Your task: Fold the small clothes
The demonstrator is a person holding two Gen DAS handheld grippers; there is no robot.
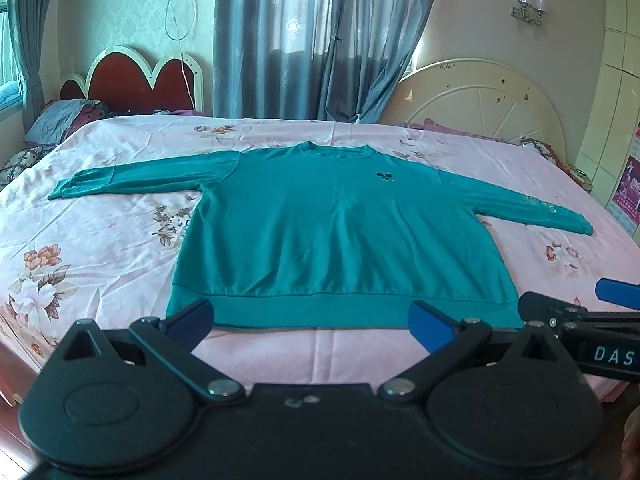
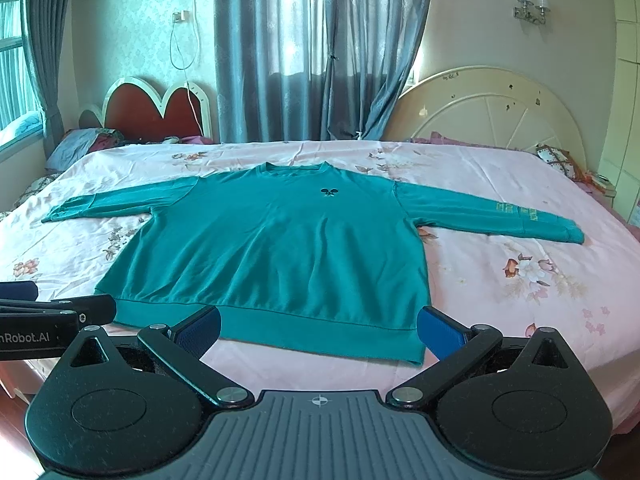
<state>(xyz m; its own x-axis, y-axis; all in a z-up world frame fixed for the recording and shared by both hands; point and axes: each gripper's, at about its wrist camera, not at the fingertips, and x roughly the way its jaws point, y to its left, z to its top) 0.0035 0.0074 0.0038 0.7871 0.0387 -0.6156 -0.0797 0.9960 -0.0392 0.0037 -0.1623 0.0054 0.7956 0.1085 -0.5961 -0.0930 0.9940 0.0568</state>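
Observation:
A teal long-sleeved sweatshirt (image 1: 340,232) lies flat and face up on the pink floral bed sheet (image 1: 100,248), sleeves spread to both sides, hem toward me. It also shows in the right wrist view (image 2: 280,248). My left gripper (image 1: 312,322) is open and empty, just in front of the hem. My right gripper (image 2: 320,330) is open and empty, over the hem near the shirt's right corner. The right gripper shows at the right edge of the left wrist view (image 1: 580,312). The left gripper shows at the left edge of the right wrist view (image 2: 48,316).
The bed carries pillows at the far left (image 1: 60,120) and far right (image 2: 556,158). A red headboard (image 1: 136,80) and a cream round headboard (image 1: 480,100) stand behind it. Grey curtains (image 1: 312,40) hang at the back wall. The bed's near edge runs just below the grippers.

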